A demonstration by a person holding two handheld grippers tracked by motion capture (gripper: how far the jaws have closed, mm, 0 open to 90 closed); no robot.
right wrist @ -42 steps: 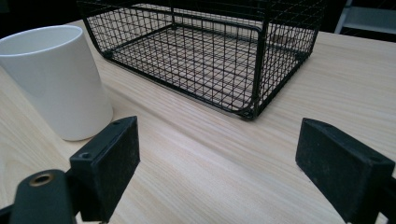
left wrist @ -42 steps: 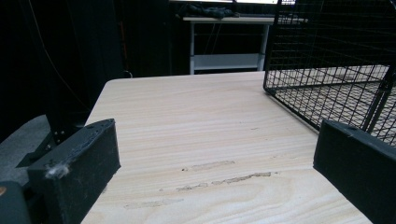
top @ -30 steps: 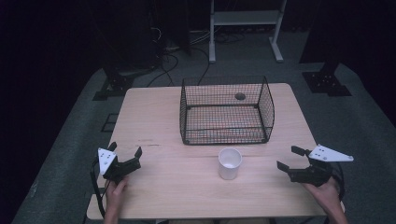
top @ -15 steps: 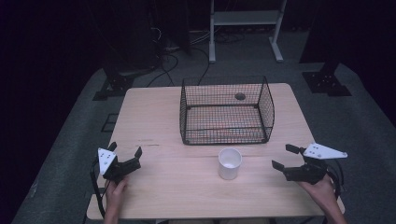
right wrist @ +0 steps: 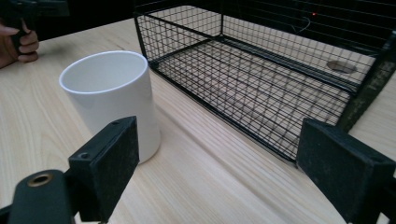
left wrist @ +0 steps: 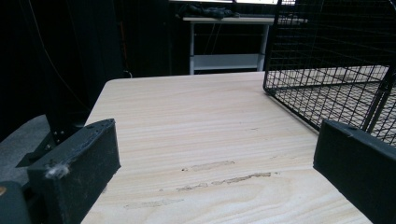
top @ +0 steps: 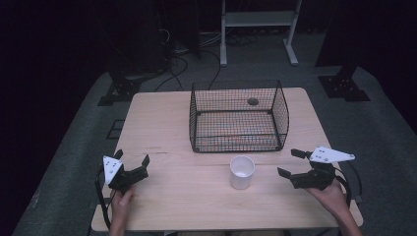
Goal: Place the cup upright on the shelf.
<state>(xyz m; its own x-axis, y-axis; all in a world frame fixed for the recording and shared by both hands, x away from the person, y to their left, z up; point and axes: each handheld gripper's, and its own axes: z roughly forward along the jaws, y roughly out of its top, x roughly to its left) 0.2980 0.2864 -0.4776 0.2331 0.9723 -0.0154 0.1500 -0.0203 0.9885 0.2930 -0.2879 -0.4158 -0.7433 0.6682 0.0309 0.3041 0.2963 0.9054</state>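
Observation:
A white cup (top: 242, 171) stands upright on the wooden table (top: 177, 123), just in front of a black wire basket (top: 238, 117) with nothing in it. My right gripper (top: 289, 163) is open to the right of the cup, a short way off, jaws pointing toward it. In the right gripper view the cup (right wrist: 112, 100) is ahead of the left jaw, with the basket (right wrist: 280, 79) behind. My left gripper (top: 132, 161) rests open near the table's front left, nothing between its jaws. The left gripper view has the basket (left wrist: 336, 70) at the right.
A dark round hole (top: 253, 101) in the tabletop shows behind the basket. A white shelf frame (top: 258, 22) and cables lie on the floor beyond the table. Bare wood stretches between the left gripper and the cup.
My right gripper has moved left, closer to the cup. The left gripper, cup and basket have stayed put.

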